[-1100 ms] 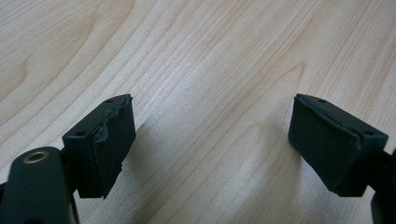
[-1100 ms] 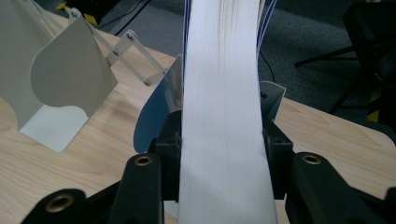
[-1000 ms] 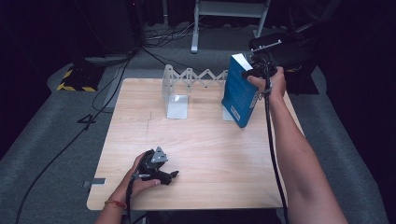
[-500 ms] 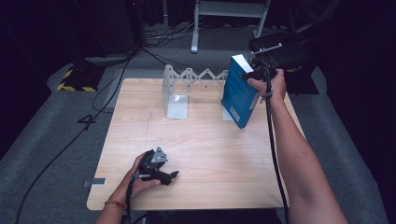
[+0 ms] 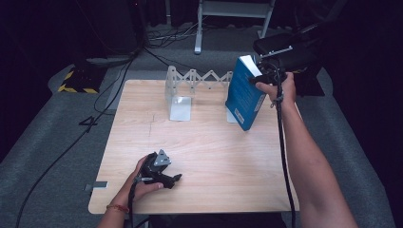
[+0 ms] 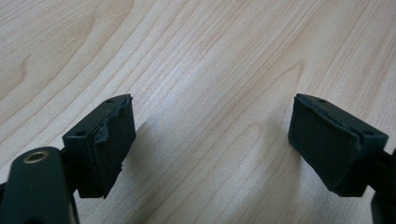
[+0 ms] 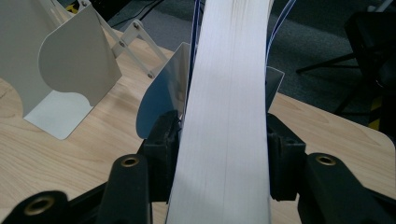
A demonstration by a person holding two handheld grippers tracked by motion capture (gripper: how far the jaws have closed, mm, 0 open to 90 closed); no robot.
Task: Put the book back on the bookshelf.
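Little has shifted since the earlier frames: the blue book [image 5: 243, 93] leans at the same tilt at the table's far right, and only the right gripper [image 5: 264, 78] has changed, its jaws having just been opening, the book's white page edge [image 7: 224, 140] still between them, though whether the pads press it I cannot tell. Counting left to right: one left gripper [image 5: 164, 176], released, jaws wide over bare wood [image 6: 205, 93] near the front edge; one folding rack [image 5: 190, 88] with two plates; one book. The table [image 5: 214, 147] between them lies open; the book stands near the right edge.
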